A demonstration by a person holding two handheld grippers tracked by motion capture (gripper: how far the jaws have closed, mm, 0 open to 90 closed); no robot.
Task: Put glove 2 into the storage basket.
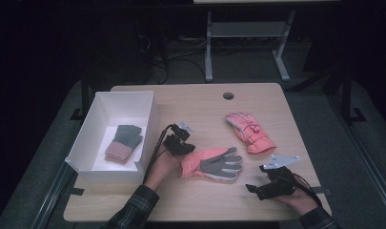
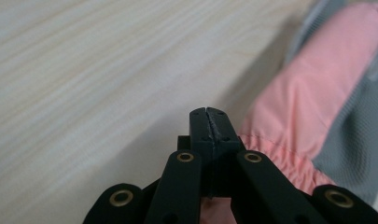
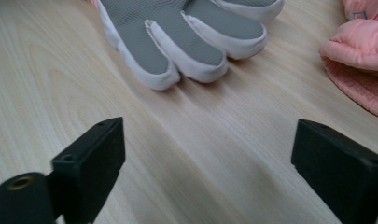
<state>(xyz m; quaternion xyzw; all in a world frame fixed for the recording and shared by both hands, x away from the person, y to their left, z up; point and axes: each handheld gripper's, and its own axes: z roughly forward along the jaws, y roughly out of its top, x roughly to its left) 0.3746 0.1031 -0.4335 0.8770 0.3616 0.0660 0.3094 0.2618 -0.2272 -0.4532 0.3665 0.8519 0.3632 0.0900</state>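
Nearest me, my right gripper point(image 1: 271, 183) sits with jaws spread wide and empty near the table's point(image 1: 195, 200) front edge, while my left gripper point(image 1: 180, 144) is clamped on the cuff of the pink-and-grey glove point(image 1: 212, 163) lying mid-table. I judge the thin pinch could slip if I drag toward the white box point(image 1: 86, 160), whose near wall might snag the fingers. Bare wood lies around the other pink glove point(image 1: 250, 131).
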